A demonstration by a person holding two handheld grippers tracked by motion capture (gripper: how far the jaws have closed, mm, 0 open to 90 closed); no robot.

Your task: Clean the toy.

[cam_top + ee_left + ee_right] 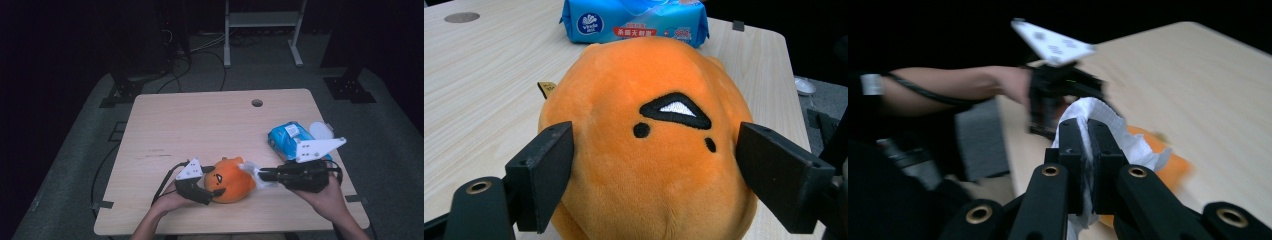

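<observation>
While the left gripper's (212, 189) fingers (544, 177) clamp the orange plush toy (231, 179) near the desk's (200, 120) front edge, the right gripper's (261, 175) fingers (1074, 150), pinched together on a white wipe (1087, 112), risk dragging the toy loose or tearing the thin sheet if wiping presses hard.

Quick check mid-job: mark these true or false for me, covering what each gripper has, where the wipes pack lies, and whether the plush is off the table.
1. The left gripper clamps the orange plush. True.
2. The right gripper is open and empty. False: its jaws are shut on a white wipe.
3. The blue wipes pack lies on the table beyond the plush. True.
4. The plush hangs in the air. False: it rests on the table.
5. The wipe touches the plush's right side in the high view. True.
</observation>
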